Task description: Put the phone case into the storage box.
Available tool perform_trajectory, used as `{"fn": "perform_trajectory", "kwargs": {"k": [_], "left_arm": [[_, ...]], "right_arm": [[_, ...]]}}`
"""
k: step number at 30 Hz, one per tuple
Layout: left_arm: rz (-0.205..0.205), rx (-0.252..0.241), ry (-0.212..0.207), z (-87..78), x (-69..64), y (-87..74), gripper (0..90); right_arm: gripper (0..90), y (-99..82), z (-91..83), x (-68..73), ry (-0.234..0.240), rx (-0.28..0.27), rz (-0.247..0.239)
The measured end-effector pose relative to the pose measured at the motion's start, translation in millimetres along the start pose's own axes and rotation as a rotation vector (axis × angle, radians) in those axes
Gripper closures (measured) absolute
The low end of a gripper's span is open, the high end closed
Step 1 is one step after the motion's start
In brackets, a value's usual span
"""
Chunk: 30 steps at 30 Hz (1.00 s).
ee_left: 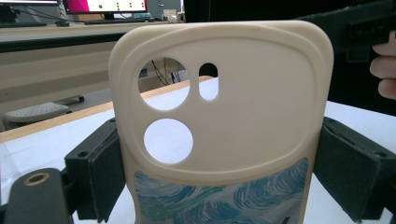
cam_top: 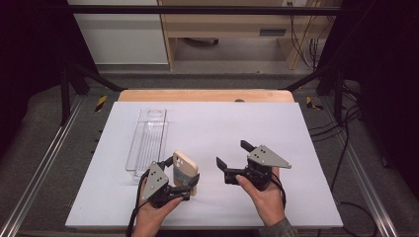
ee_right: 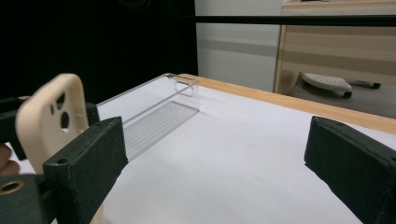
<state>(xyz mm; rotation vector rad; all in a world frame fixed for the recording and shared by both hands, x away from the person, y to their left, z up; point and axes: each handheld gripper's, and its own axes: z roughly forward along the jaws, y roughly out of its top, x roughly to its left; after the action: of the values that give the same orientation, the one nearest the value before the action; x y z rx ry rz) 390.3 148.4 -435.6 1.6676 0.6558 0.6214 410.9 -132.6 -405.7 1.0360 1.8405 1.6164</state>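
Note:
A cream phone case [cam_top: 185, 169] with camera cut-outs and a blue swirl print is clamped by its sides in my left gripper [cam_top: 184, 174], above the white table near its front. In the left gripper view the case [ee_left: 243, 107] stands upright between both pads [ee_left: 95, 175]. My right gripper [cam_top: 230, 153] is to the right of the case, apart from it, jaws wide open and empty. In the right gripper view its pads [ee_right: 88, 163] frame bare table, with the case [ee_right: 46, 116] at the far left.
A clear plastic tray [cam_top: 147, 140] lies lengthwise on the left half of the white table [cam_top: 276, 123]; the same tray [ee_right: 154, 109] appears in the right gripper view. Behind the table's wooden back edge is floor with a cabinet; black frame rails flank both sides.

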Motion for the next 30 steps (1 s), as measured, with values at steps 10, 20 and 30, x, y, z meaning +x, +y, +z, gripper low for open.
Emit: {"fn": "perform_trajectory", "kwargs": {"k": [10,20,30], "left_arm": [[-0.004,0.001,0.003,0.7,1.0,1.2,11.0],[-0.015,-0.008,0.013,-1.2,5.3,8.6,11.1],[-0.026,-0.026,0.019,13.2,5.6,28.8,11.0]], "right_arm": [[5.8,-23.0,-13.4,-25.6,-0.074,0.017,0.007],[7.1,-42.3,-34.7,-52.3,-0.15,-0.001,0.005],[6.4,-60.6,-45.0,-67.1,-0.201,-0.014,0.03]]}}
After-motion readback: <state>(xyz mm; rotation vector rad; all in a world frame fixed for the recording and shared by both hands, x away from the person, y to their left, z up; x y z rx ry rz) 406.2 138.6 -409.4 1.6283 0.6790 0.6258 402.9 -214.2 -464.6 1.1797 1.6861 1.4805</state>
